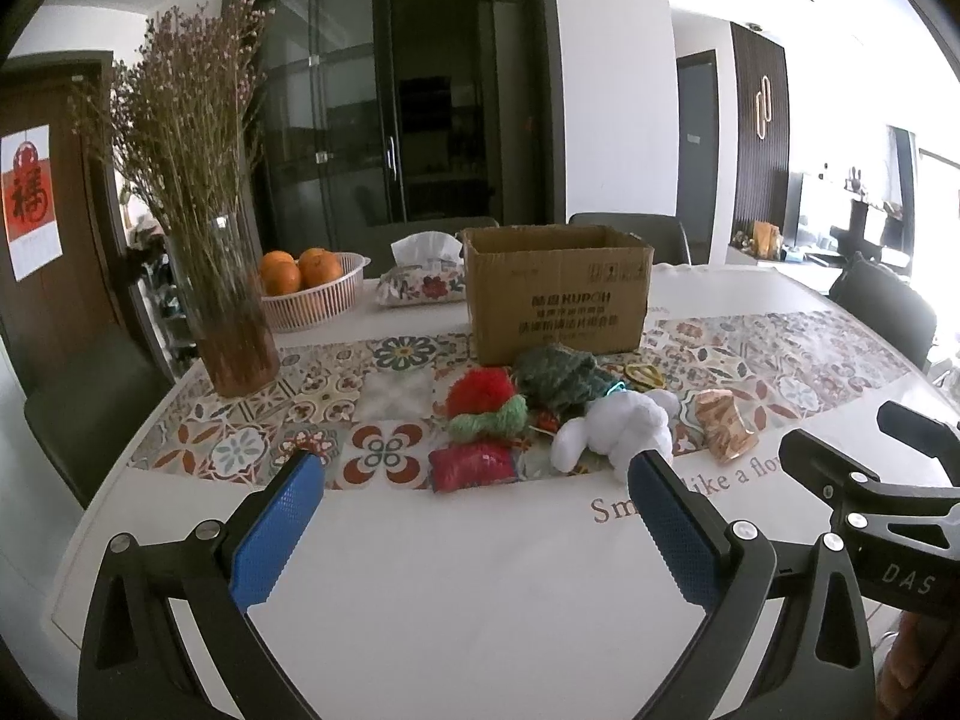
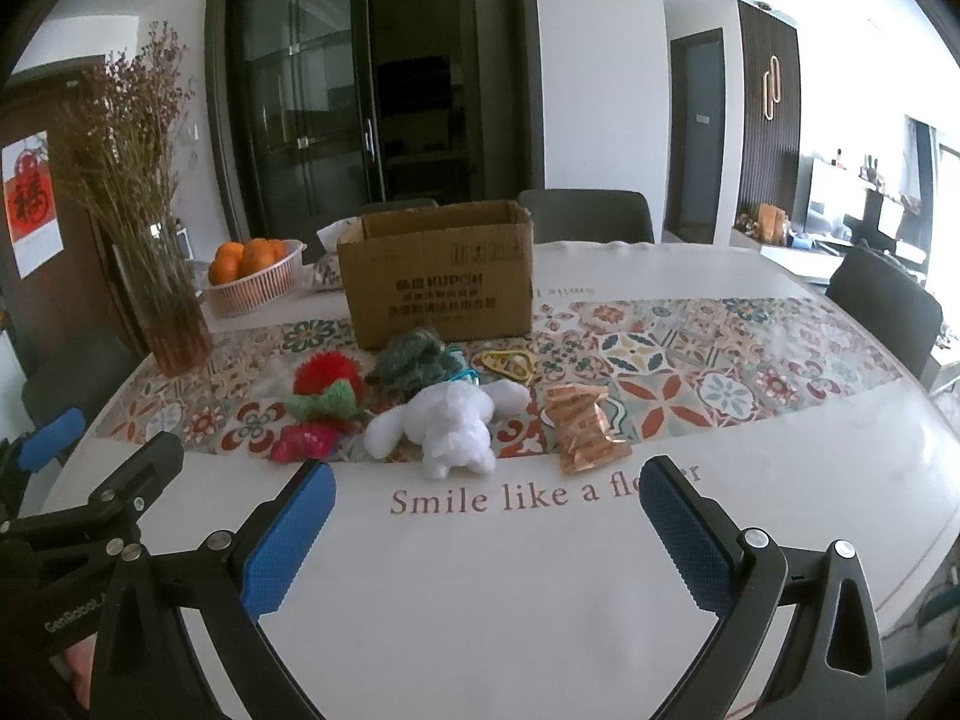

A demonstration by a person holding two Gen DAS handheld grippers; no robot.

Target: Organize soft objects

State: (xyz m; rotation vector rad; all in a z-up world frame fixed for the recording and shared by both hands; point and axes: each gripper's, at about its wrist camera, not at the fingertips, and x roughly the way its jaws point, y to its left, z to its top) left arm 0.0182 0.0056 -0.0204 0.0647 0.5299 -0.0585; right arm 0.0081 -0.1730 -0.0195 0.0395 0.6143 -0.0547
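Observation:
A pile of soft things lies on the patterned runner in front of an open cardboard box (image 1: 558, 294) (image 2: 441, 276). In it are a white plush toy (image 1: 618, 429) (image 2: 447, 426), a red pompom with a green knitted bow (image 1: 486, 402) (image 2: 327, 390), a small red pouch (image 1: 474, 467) (image 2: 303, 441), a dark green knitted piece (image 1: 555, 375) (image 2: 417, 360) and a shiny orange snack packet (image 1: 723, 423) (image 2: 588, 432). My left gripper (image 1: 474, 480) hangs open over the white table edge, short of the red pouch. My right gripper (image 2: 489, 486) is open too, just short of the plush.
A glass vase of dried flowers (image 1: 231, 312) (image 2: 168, 300) stands at the left. Behind it are a basket of oranges (image 1: 312, 294) (image 2: 255, 276) and a tissue pack (image 1: 423, 279). Yellow loops (image 2: 507, 363) lie beside the box. Dark chairs (image 2: 585, 216) ring the table.

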